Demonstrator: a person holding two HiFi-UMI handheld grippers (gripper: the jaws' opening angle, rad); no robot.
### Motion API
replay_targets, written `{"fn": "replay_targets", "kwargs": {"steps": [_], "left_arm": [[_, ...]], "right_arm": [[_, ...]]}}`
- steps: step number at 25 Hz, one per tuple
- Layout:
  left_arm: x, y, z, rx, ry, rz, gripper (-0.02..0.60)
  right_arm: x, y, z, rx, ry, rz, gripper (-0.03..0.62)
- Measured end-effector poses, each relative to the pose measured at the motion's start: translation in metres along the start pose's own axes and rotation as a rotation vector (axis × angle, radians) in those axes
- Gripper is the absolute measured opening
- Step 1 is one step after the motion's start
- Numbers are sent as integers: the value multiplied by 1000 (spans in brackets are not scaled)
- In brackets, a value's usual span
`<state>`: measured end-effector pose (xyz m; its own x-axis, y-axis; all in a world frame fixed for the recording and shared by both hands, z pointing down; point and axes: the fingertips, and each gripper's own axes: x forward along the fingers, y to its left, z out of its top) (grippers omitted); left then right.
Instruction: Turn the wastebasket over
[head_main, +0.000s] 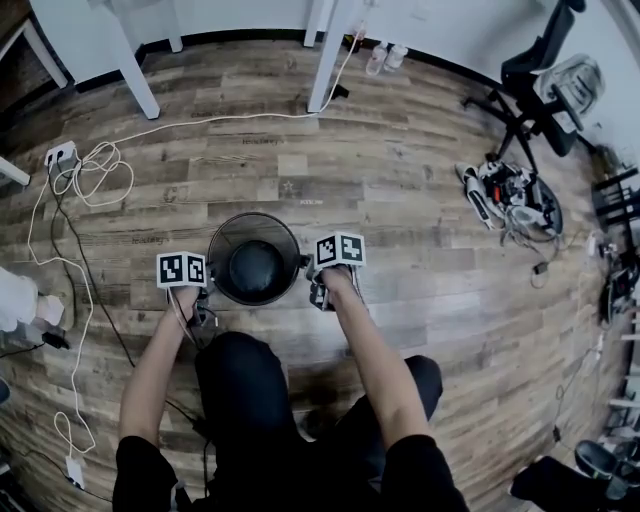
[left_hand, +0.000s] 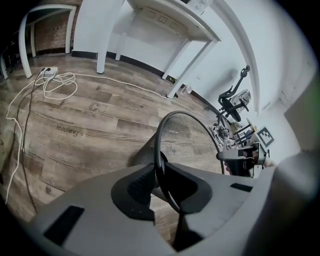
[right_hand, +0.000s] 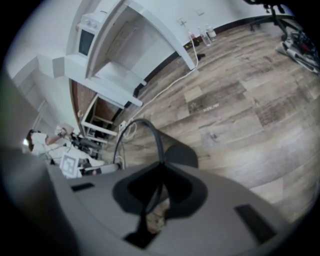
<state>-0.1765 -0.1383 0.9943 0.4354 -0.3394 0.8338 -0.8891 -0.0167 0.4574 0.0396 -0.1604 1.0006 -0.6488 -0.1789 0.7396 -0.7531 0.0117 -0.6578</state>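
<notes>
Your knees (head_main: 250, 400) in dark trousers fill the bottom of the head view, and both your forearms reach out past them to the wastebasket (head_main: 254, 262). It is a black mesh bin on the wooden floor (head_main: 420, 200) right in front of you, mouth up, so you look straight down at its dark bottom (whether it rests on the boards or hangs just off them, I can't tell).

Your left gripper (head_main: 203, 305) is at the bin's left side. Its own view shows the black rim (left_hand: 159, 150) running between the two pads, which pinch it. Your right gripper (head_main: 310, 275) is at the opposite side, and its jaws are likewise nipped onto the rim (right_hand: 150, 131).

A white cable (head_main: 90, 170) loops over the floor to your left, and an office chair (head_main: 555, 70) stands well off to the right.
</notes>
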Motion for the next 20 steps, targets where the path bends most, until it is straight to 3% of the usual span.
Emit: {"fn": "replay_targets", "kwargs": {"steps": [5, 11, 15, 18, 20], "left_arm": [[10, 9, -12, 11, 18, 29, 91], [13, 21, -11, -25, 2, 30, 91], [12, 20, -12, 0, -2, 43, 98], [15, 19, -14, 22, -1, 34, 112], [17, 21, -18, 36, 5, 23, 175]], "right_arm": [[16, -11, -8, -14, 37, -52, 49], [23, -2, -2, -65, 20, -66, 55], [22, -2, -2, -81, -3, -71, 61], [20, -6, -1, -104, -19, -100, 107], [17, -7, -1, -144, -27, -123, 158]]}}
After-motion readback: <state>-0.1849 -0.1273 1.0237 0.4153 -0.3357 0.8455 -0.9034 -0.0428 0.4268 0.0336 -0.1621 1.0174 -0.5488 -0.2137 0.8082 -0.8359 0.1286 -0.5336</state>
